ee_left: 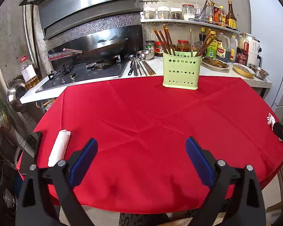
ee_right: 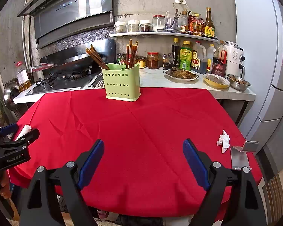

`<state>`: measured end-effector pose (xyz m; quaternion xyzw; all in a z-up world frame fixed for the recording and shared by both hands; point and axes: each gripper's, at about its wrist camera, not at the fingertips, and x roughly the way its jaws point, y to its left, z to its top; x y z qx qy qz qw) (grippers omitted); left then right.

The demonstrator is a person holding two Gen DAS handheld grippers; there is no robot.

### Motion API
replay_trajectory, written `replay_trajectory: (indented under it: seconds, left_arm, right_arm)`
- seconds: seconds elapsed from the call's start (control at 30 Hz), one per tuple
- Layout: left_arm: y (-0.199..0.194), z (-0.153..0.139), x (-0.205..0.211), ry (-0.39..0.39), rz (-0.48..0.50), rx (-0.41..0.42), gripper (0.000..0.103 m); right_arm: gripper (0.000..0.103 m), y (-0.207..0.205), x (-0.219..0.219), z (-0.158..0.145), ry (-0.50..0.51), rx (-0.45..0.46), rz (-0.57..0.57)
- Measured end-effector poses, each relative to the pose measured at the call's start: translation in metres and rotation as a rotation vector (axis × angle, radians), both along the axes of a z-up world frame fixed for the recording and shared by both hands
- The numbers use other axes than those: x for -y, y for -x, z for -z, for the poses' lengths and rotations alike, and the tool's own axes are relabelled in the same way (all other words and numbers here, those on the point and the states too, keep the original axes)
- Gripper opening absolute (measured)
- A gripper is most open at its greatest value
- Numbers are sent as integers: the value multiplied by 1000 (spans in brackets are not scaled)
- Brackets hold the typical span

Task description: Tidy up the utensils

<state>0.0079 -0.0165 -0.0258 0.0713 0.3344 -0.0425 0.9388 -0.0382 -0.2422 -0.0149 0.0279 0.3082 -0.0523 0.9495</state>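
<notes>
A kitchen, and in front of it a table under a red cloth (ee_left: 141, 122) that fills most of both wrist views. Nearest to the cameras are the two grippers. The left gripper (ee_left: 141, 150) hangs over the near edge of the cloth with its blue pads wide apart and nothing between them. The right gripper (ee_right: 143, 152) is in the same state: spread wide, empty, over the near part of the cloth.

A little further lie small things that are not utensils: a rolled white napkin (ee_left: 59, 147) and a dark phone (ee_left: 34, 145) at the left edge, a crumpled tissue (ee_right: 224, 140) and a metal stand (ee_right: 240, 154) at the right edge.

At the far edge of the table stands the green utensil holder (ee_left: 181, 70), upright, with brown chopsticks (ee_left: 165, 39) leaning out of it. It is straight ahead of both grippers and well apart from them.

Behind it, on the white counter beside the stove (ee_left: 81, 73), loose utensils (ee_left: 141, 67) lie flat, their long axis pointing roughly away from the cameras. They lie left of the holder, so I judge the left gripper has the easier reach, if these are to be collected.
</notes>
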Motion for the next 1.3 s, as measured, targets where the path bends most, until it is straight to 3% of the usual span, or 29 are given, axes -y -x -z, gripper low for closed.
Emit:
replay_trajectory:
  seconds: [1.3]
  left_arm:
    - [-2, 4, 2, -7, 2, -10, 92]
  right_arm:
    - [85, -1, 3, 1, 0, 1, 2]
